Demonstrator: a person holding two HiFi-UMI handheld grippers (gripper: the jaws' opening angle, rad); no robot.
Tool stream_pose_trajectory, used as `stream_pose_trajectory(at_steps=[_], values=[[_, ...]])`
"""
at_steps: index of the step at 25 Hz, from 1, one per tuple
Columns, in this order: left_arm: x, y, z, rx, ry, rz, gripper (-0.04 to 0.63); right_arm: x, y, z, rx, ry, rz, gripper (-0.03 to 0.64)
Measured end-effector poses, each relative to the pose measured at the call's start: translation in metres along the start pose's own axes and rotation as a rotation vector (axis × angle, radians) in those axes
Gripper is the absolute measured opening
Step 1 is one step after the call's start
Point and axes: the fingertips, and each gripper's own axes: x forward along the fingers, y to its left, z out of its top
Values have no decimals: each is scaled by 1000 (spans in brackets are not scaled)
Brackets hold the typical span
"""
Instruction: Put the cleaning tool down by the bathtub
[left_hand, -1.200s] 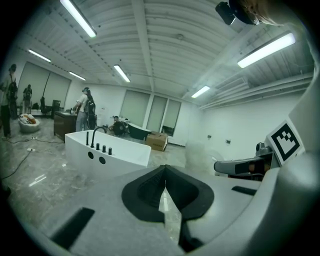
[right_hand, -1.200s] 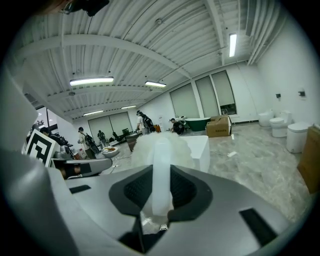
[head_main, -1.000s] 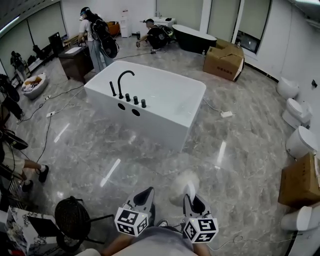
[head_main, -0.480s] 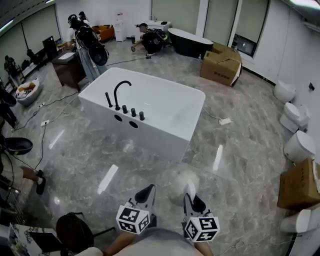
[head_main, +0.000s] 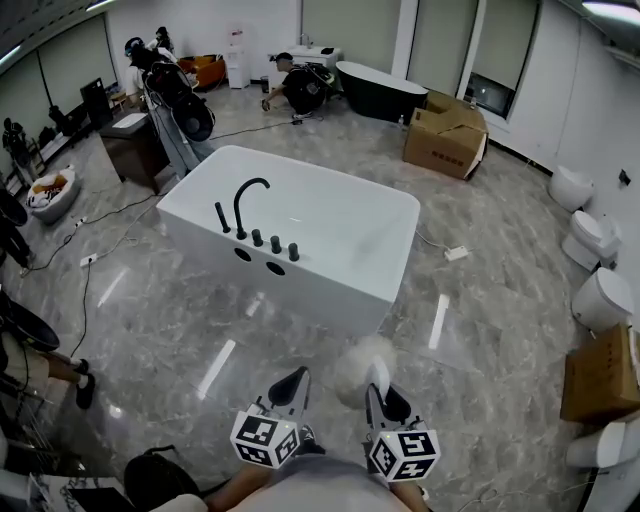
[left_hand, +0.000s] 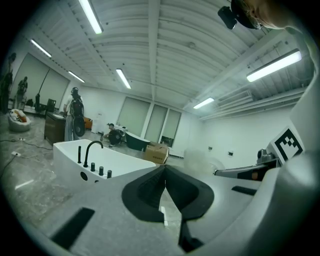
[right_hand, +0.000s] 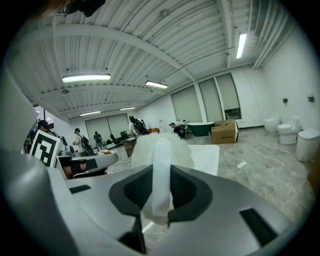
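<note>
1. On the grey marble floor (head_main: 480, 330) ahead of you stands the white bathtub (head_main: 300, 285), its black faucet (head_main: 250, 195) on the rim that faces you. It is near, but a stretch of bare floor lies between it and your hands.
2. Your right hand-held gripper (right_hand: 161, 175) is clamped on the cleaning tool (right_hand: 160, 145). The pale, translucent handle stands upright between the pads, and the fluffy white head rises above the jaws.
3. In the head view, that fluffy head shows as a soft pale blur just ahead of the right hand-held gripper. It is off the ground, over the floor short of the tub's near corner.
4. Your left hand-held gripper (left_hand: 165, 172) sits just beside the right one. Its jaws are closed together at the tips and nothing is between them.
5. Judged from this, the first part is done: the tool is picked up and firmly in your grip. The carry looks well along, but you are not yet at the tub.
6. What is left:
   - cover the remaining floor to the tub's side;
   - lower the tool until it rests on the floor just beside the tub wall;
   - open the right jaws and draw the hand-held gripper away without knocking the tool over.
</note>
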Motion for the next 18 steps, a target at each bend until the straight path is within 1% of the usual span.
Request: stream_pose_trajectory(at_steps=[4, 9, 14, 18], values=[[6, 26, 5, -1, 7, -16, 6, 24, 15, 3, 0, -3, -1, 77], [10, 48, 1, -8, 17, -33, 7, 40, 24, -5, 5, 19, -14, 77], [13, 56, -8, -51, 52, -57, 6, 54, 29, -8, -4, 44, -17, 77], [21, 65, -10, -69, 71, -53, 7, 71, 30, -4, 3, 52, -10, 77]])
